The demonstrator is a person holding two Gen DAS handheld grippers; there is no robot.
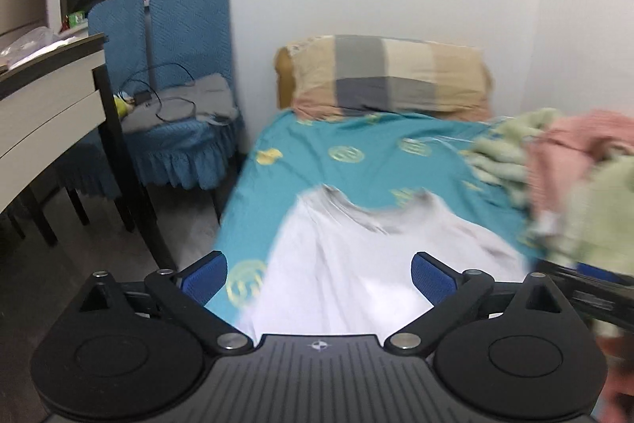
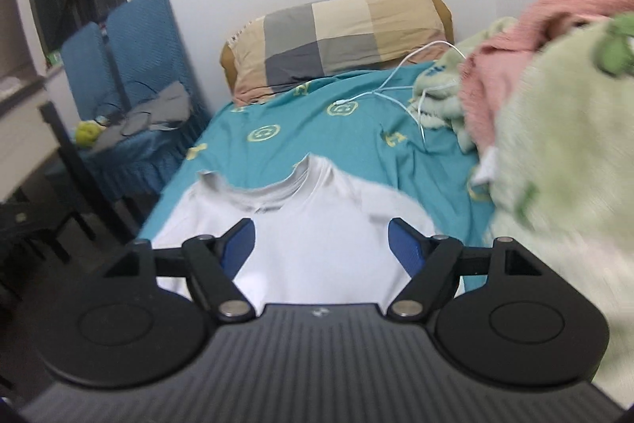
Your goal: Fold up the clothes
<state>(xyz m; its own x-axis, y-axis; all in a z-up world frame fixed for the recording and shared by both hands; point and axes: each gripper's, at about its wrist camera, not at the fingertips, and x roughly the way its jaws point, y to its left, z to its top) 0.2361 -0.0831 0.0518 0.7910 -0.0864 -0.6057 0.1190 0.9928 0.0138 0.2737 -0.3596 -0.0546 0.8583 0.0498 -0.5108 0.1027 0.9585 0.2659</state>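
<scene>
White cotton T-shirt [image 2: 313, 236] lies spread, collar up, on teal bedsheet [image 2: 348, 129] (no fold visible); left gripper [image 1: 319, 278] and right gripper [image 2: 321, 244] wide, empty.

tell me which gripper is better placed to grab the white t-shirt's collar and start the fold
Probably the right gripper: it is open and centred on the white t-shirt, its collar straight ahead. The left gripper, also open, sits toward the shirt's edge over the teal bedsheet.

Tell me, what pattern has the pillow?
Checked blocks of beige, grey and cream on the pillow, clearest from the right wrist.
</scene>
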